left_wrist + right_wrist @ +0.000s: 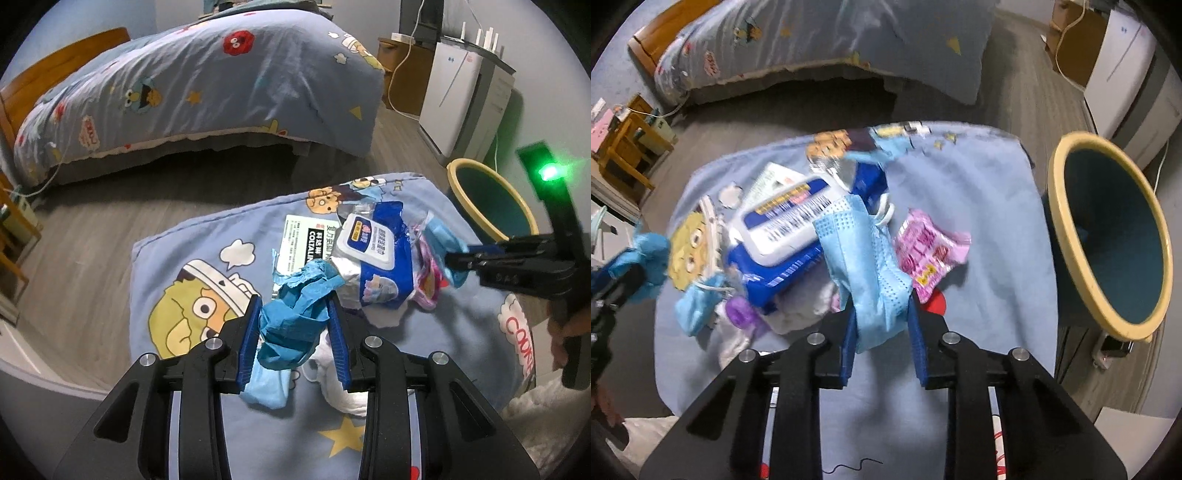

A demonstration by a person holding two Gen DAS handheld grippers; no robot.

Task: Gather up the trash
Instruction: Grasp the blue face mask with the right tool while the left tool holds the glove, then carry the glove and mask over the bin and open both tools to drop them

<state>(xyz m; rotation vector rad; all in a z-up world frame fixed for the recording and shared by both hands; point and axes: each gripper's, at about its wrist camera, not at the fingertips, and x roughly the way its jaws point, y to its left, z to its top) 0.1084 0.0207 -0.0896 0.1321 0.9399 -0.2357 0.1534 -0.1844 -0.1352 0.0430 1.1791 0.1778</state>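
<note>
We take the trash bin (1108, 236) as landmark. Left gripper (295, 321) clamped on crumpled blue paper (295, 317), far from the bin. Right gripper (882, 317), nearer it, pinches a face mask (864, 258), lifted clear, likely for dropping in. Wipes pack (783, 236) and pink wrapper (927, 254) lie on the pillow (979, 206).

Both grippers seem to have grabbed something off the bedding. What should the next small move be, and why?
Probably swing the right gripper rightward over the bin and release. It is shut on the light blue face mask, and the bin stands open just right of the bedding. The left gripper, shut on the crumpled blue paper, could follow.
</note>
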